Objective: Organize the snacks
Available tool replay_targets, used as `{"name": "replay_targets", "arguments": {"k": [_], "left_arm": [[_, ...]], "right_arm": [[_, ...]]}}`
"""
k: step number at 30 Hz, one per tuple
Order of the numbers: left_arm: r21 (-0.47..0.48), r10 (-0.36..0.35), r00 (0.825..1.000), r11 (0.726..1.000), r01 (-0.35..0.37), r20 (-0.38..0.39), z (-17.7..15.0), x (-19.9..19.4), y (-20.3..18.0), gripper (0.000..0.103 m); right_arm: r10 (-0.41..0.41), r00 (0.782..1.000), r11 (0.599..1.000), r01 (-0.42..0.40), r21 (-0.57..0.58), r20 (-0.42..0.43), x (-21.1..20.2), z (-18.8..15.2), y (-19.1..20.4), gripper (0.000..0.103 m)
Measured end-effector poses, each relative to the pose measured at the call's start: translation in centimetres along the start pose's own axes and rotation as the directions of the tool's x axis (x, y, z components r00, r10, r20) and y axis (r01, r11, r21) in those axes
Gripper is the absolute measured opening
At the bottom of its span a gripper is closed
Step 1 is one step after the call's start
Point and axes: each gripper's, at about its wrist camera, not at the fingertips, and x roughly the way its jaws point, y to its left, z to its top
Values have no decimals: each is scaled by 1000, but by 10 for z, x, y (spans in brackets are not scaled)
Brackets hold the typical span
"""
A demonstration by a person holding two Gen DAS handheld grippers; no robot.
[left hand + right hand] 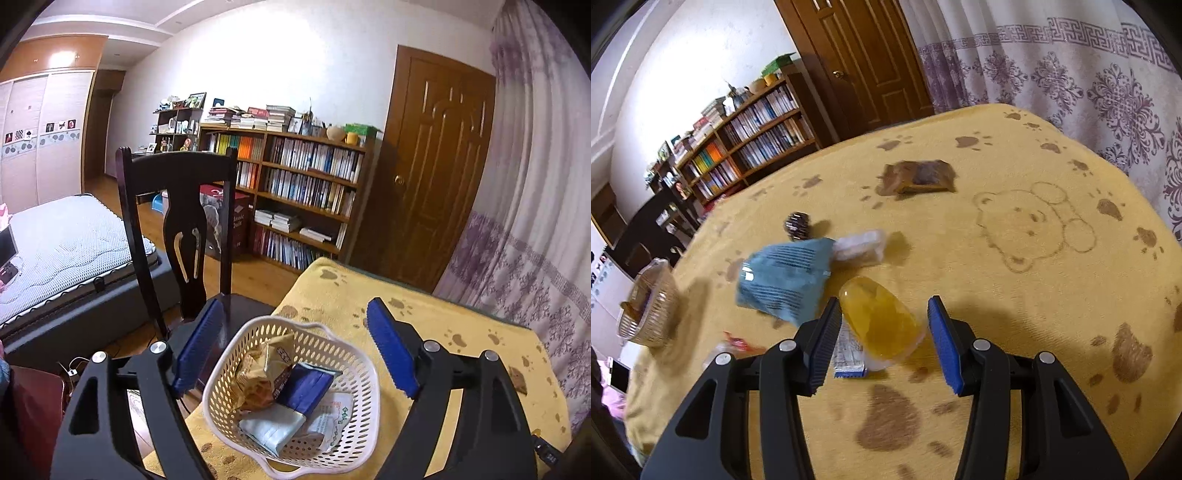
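Left wrist view: my left gripper (295, 350) gapes wide around the white basket (364, 417), snack packets inside. My right gripper (882, 332) hangs wide over a yellow jelly cup (879, 321) on the surface (1015, 332), beside a blue packet (783, 280).

Even indoor light; glare on the glossy orange wardrobe panel (55, 59). Strong fisheye bending with dark corners. The right wrist view is motion-blurred; short shadows fall on the yellow paw-print blanket (960, 258).
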Motion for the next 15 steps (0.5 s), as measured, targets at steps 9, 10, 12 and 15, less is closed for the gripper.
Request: {"name": "replay_targets", "arguments": {"k": [9,10,12,15], "left_arm": [[-49,-28,999,998,30,44,9,-18,13,83],[-58,-30,998,998,32,47,10,-19,15,83],[-74,-33,998,997,37,48,10,-19,18,86],[-76,-37,998,996,40,46,9,-18,16,86]], "right_arm": [[95,991,983,-79,-166,90,-34,21,75,47],[82,992,984,-66,-165,94,-33,22,74,47],[53,995,990,-42,-136,80,-28,24,64,47],[8,999,997,-6,-79,36,-13,22,42,47]]}}
